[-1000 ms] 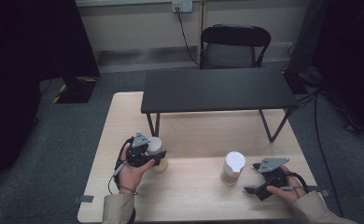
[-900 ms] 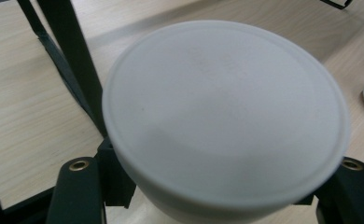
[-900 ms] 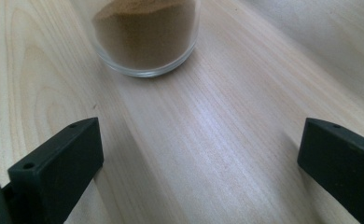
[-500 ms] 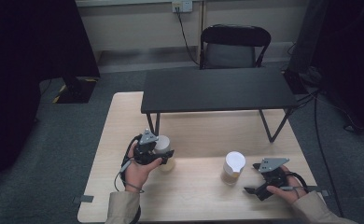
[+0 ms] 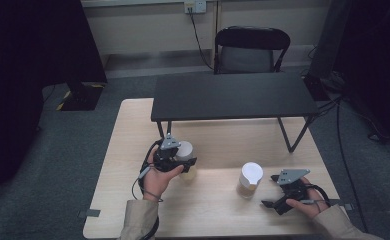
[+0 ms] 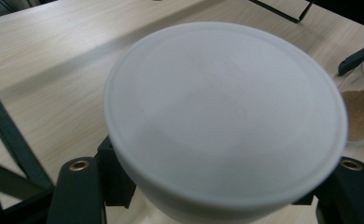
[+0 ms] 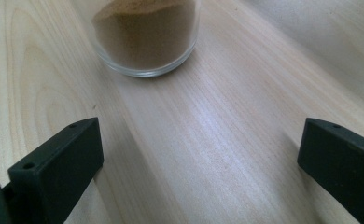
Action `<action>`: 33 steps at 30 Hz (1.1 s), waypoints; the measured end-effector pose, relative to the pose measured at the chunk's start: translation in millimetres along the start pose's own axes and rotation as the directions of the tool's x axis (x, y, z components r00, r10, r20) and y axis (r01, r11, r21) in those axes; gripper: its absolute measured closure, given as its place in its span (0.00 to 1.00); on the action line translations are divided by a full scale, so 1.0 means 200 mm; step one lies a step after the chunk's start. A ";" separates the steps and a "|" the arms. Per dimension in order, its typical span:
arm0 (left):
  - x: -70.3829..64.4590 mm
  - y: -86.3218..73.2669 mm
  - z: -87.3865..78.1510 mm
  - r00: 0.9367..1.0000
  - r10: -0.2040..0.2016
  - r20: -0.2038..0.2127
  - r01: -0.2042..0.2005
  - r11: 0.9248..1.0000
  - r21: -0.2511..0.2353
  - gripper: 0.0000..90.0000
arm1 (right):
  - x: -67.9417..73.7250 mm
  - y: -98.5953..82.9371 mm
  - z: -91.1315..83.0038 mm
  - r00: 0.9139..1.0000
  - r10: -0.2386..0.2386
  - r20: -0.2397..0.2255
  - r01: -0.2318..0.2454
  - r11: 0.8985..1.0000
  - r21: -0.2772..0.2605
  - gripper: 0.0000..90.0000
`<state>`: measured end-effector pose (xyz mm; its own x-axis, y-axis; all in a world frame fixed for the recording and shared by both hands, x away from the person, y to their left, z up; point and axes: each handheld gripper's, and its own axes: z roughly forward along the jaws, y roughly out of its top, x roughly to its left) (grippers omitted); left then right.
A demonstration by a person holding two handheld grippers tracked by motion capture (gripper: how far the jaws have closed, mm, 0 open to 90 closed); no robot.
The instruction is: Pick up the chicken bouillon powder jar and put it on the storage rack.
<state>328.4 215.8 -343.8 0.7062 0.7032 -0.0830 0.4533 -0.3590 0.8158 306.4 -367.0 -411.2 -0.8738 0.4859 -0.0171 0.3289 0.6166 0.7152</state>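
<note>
Table [image 5: 133, 150] is light wood, biggest item in the high view, with a low black bench [image 5: 233, 95] standing across its far half on thin angled legs; a black chair [image 5: 253, 50] sits on the floor behind it, under a wall socket. Person's sleeves and hands enter from the bottom edge. Two jars on the near half of the table, well apart. Left jar [image 5: 185, 160] is at the left-centre, just in front of the bench's left leg; clear glass, white lid, brown powder in the lower part. Left gripper [image 5: 180, 162] is clamped on it: in the left gripper view the white lid [image 6: 224, 116] sits right between both black jaws, which press in at either side just under the lid rim. Can't tell from these frames whether that jar rests on the wood or is lifted off it. Right jar [image 5: 248, 180] stands upright on the table right of centre, same white lid, same brown powder. Right gripper [image 5: 270, 202] lies low at the table's near right corner, just beside that jar but not touching it, jaws spread wide with nothing between them; the right gripper view shows bare wood grain between the two jaw tips and the jar's glass base with powder [image 7: 147, 37] ahead, apart from both. Grey three-cornered plate tops each gripper; cable trails from the left one down past the wrist.
</note>
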 end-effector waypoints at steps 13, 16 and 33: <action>-0.03 0.09 0.08 0.998 0.029 0.047 -0.029 1.000 0.004 0.39 | 0.00 0.00 0.00 1.000 0.000 0.000 0.000 1.000 0.000 0.00; -0.04 0.11 0.09 0.998 0.030 0.059 -0.030 1.000 0.003 0.39 | 0.00 0.00 0.00 1.000 0.000 0.000 0.000 1.000 0.000 0.00; -0.06 0.28 0.12 0.993 0.075 0.095 -0.076 0.997 0.014 0.39 | 0.00 0.00 0.00 1.000 0.000 0.000 0.000 1.000 0.000 0.00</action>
<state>358.3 171.3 -310.7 0.7866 0.6127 -0.0761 0.4059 -0.4204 0.8115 306.4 -367.1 -411.2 -0.8740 0.4856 -0.0173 0.3286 0.6169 0.7152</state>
